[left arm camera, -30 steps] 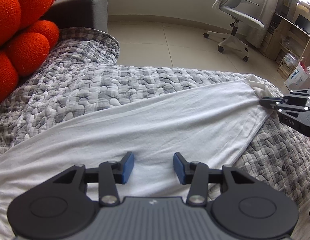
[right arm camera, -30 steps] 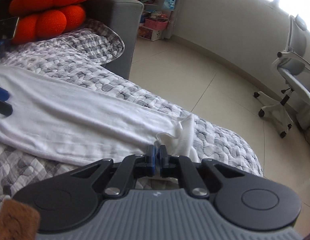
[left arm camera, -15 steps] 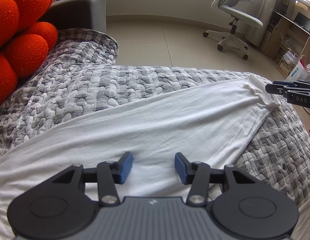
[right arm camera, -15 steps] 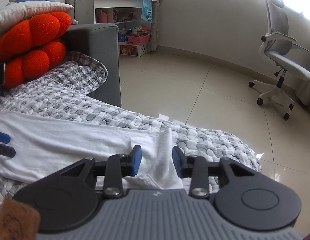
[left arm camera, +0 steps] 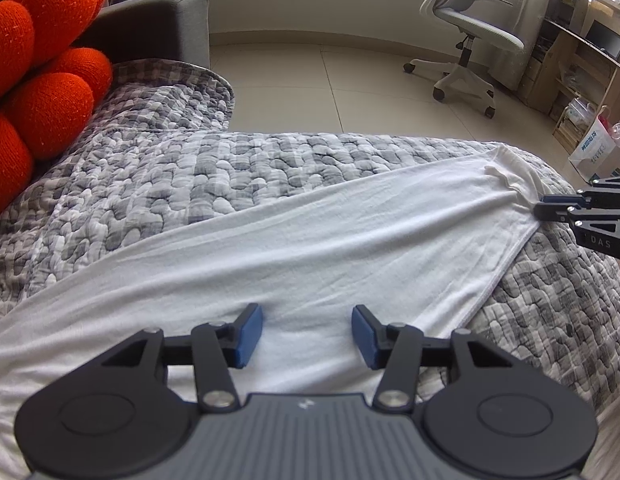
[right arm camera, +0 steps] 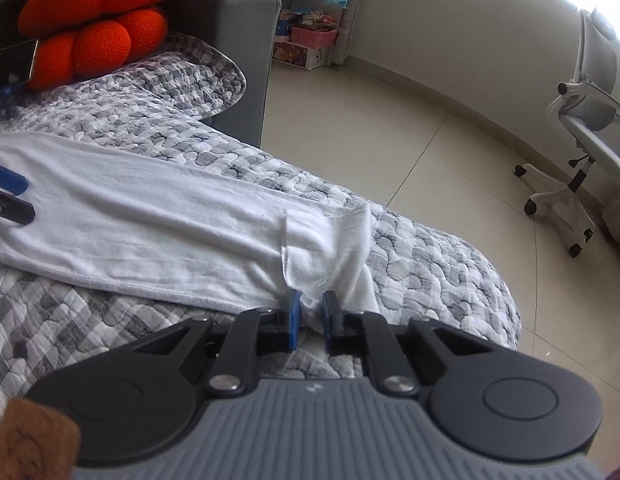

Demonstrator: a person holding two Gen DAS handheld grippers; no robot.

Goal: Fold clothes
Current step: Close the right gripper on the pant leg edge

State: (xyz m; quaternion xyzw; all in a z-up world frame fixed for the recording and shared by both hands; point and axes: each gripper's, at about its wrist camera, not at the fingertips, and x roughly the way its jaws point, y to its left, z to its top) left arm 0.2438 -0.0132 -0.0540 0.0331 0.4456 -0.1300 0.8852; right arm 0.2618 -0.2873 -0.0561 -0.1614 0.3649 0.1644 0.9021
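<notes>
— What moved? Half a second ago our right hand-held gripper (right arm camera: 309,317) stood spread; now its blue pads pinch the white garment (left arm camera: 310,248) at its bunched end.

— And the left hand-held gripper (left arm camera: 307,334)?

— Spread wide above the cloth, which lies flat on the quilted grey bed cover (left arm camera: 214,172). "DAS" shows on the right one.

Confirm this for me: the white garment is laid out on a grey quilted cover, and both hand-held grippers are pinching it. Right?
Not quite. Only the right hand-held gripper pinches the white garment; the left hand-held gripper is open above it, as the left wrist view shows. The grey quilted cover is correct.
</notes>
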